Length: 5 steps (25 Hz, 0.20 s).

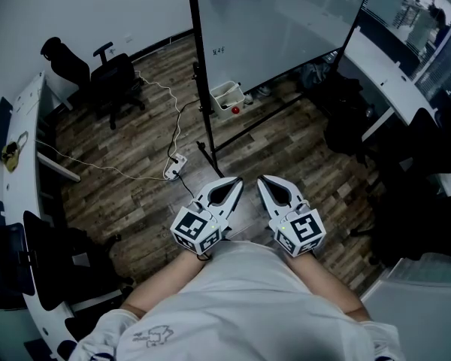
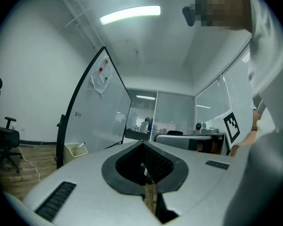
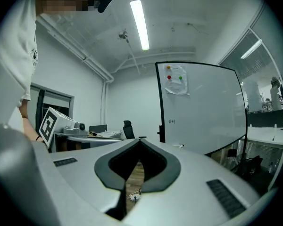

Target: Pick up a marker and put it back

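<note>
Far from the whiteboard (image 1: 278,28), the left gripper (image 1: 237,181) and right gripper (image 1: 261,180) are hanging closed, empty; closed jaws might knock a marker away.

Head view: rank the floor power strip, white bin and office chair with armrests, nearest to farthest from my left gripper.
1. Power strip, on the floor ahead-left of the left gripper.
2. White bin, at the whiteboard foot.
3. Office chair, far left.

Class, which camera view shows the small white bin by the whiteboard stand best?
The head view: it looks down into the white bin, showing its open top and a red item inside. The left gripper view shows the bin only side-on. The right gripper view does not show it clearly.
</note>
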Motion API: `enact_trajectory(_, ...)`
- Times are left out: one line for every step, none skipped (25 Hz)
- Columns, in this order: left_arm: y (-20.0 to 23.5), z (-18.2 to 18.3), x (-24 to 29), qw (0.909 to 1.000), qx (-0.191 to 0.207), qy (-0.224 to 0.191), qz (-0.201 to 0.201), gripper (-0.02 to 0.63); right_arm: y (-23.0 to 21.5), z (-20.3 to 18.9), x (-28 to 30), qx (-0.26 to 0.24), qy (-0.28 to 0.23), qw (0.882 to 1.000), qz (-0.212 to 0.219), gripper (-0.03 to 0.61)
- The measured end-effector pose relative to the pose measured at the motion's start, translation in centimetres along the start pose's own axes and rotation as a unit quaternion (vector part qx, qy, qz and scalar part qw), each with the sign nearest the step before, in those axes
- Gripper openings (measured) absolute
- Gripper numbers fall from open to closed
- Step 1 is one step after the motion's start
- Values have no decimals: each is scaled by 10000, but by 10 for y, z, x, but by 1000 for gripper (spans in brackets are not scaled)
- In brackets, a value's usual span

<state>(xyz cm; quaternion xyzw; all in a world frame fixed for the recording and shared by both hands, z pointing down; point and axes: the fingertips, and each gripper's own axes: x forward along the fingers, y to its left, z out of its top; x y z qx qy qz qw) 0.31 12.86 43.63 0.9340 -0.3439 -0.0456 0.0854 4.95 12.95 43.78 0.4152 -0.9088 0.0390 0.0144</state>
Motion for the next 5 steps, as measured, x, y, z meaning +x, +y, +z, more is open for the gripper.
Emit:
enact_trajectory(-1, 0, 2, 10000, 4, 2, -13, 6, -2, 0, -1, 20, 4, 10000, -15, 11)
enact_trajectory(-2, -1, 4, 10000, 6, 3, -25, 6, -4, -1, -2, 27, 6, 10000, -30, 11)
enact_trajectory(-3, -1, 6, 10000, 6, 4, -36, 5, -6, -1, -3, 24, 8, 10000, -41, 11)
enact_trajectory(-4, -2, 7, 10000, 6, 5, -45, 6, -7, -1, -4, 18, 9, 10000, -51, 11)
enact_trajectory(-6, -2, 9, 10000, 5, 5, -54, 6, -9, -1, -5, 11, 10, 10000, -61, 11)
